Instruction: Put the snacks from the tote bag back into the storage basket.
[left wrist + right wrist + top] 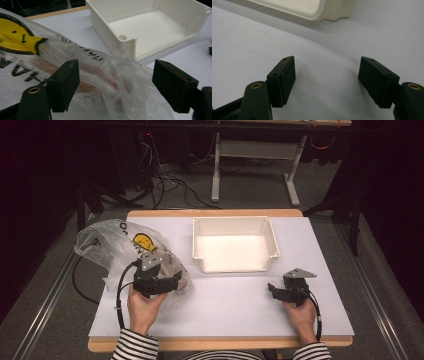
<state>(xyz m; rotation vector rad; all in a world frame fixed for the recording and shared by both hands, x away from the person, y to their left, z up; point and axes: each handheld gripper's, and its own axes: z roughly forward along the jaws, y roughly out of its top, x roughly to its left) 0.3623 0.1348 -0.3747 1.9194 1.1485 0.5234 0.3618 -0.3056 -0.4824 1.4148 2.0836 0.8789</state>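
Plastic bag [127, 251] lay at tabletop's left edge, outside white bin [235, 265], transfer judged not yet done. Left gripper [172, 283] over bag's near end, jaws apart, nothing clamped. Right gripper [272, 290] near right front edge, jaws apart, empty.

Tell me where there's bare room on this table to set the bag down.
Bare table runs between the left gripper and the right gripper, in front of the white bin. More lies right of the bin toward the far right corner. The bin itself looks empty. The left side is crowded: the plastic bag covers it.
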